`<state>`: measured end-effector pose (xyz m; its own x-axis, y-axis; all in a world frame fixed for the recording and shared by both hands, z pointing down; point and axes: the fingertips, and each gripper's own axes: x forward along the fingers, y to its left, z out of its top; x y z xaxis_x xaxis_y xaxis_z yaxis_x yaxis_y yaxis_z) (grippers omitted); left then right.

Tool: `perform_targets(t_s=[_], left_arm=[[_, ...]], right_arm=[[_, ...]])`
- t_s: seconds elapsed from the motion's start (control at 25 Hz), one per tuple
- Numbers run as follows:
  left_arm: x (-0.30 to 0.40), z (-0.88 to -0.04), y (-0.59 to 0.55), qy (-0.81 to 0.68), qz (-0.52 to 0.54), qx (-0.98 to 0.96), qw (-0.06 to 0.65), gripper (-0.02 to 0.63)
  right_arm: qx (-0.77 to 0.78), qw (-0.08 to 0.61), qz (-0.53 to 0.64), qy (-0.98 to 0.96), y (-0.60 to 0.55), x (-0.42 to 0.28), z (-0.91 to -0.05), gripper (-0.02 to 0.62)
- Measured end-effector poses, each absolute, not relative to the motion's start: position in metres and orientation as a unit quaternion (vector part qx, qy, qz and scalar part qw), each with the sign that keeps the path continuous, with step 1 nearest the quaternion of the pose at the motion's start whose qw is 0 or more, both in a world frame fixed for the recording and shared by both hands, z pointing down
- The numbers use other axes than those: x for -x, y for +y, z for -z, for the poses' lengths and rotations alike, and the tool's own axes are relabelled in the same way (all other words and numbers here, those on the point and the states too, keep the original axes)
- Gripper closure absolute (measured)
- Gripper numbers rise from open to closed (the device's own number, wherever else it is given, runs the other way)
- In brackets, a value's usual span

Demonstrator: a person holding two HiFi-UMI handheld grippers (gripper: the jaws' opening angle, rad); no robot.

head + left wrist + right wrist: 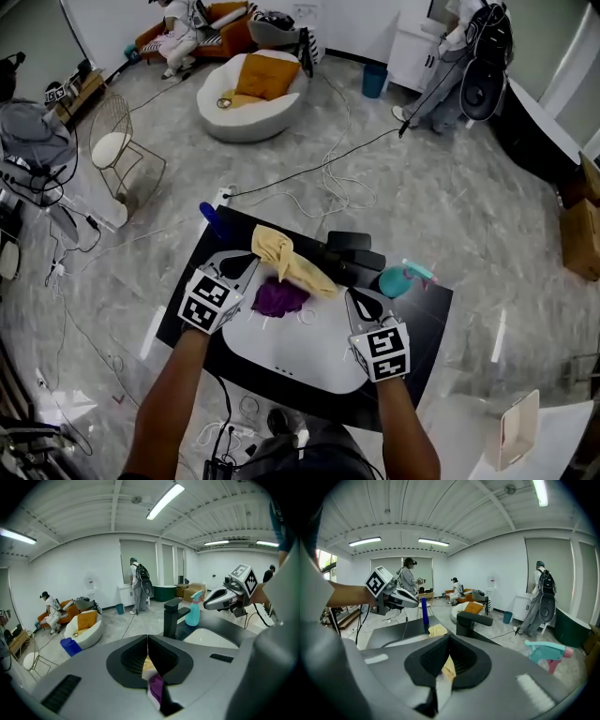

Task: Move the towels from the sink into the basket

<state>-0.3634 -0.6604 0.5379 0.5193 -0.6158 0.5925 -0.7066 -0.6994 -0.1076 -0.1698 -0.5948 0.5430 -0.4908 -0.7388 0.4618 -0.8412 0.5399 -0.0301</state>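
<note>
Both grippers are hanging over the near side of the white sink (309,361), and both are clenched tight with nothing in them: the left gripper (242,269) is pointing in from the left rim, the right gripper (359,302) from the right. The purple towel (279,297) is lying bunched up in the sink bowl. The yellow towel (286,258) is draping over the far rim, and it's probably overlapping the purple one a bit, hard to say from the head view. On the black counter (427,309) a black faucet (352,248) is sitting behind the sink, with a teal spray bottle (398,279) just right of it and a blue bottle (212,221) standing at the far left corner
</note>
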Motion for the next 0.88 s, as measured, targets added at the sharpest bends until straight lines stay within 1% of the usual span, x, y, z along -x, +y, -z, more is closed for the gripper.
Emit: perform_targets(t_s=[0.12,0.2,0.28,0.68,0.76,0.88], left_arm=[[0.356,-0.575,-0.675,-0.365,-0.334,-0.866,0.076,0.6],[0.352,-0.596,-0.684,-0.355,-0.351,-0.863,0.079,0.598],[0.352,-0.617,-0.693,-0.352,-0.366,-0.858,0.084,0.591],[0.356,-0.686,-0.736,-0.354,-0.389,-0.845,0.097,0.424],[0.355,-0.698,-0.739,-0.352,-0.393,-0.843,0.102,0.411],[0.356,-0.709,-0.742,-0.355,-0.393,-0.841,0.107,0.411]], right_arm=[[-0.455,0.208,-0.14,-0.855,-0.609,0.173,-0.575,0.58],[-0.447,0.215,-0.149,-0.855,-0.616,0.177,-0.594,0.546],[-0.44,0.225,-0.156,-0.855,-0.622,0.181,-0.613,0.539],[-0.403,0.282,-0.173,-0.853,-0.637,0.201,-0.698,0.455],[-0.397,0.301,-0.161,-0.852,-0.639,0.202,-0.713,0.44],[-0.39,0.334,-0.128,-0.848,-0.642,0.204,-0.729,0.428]])
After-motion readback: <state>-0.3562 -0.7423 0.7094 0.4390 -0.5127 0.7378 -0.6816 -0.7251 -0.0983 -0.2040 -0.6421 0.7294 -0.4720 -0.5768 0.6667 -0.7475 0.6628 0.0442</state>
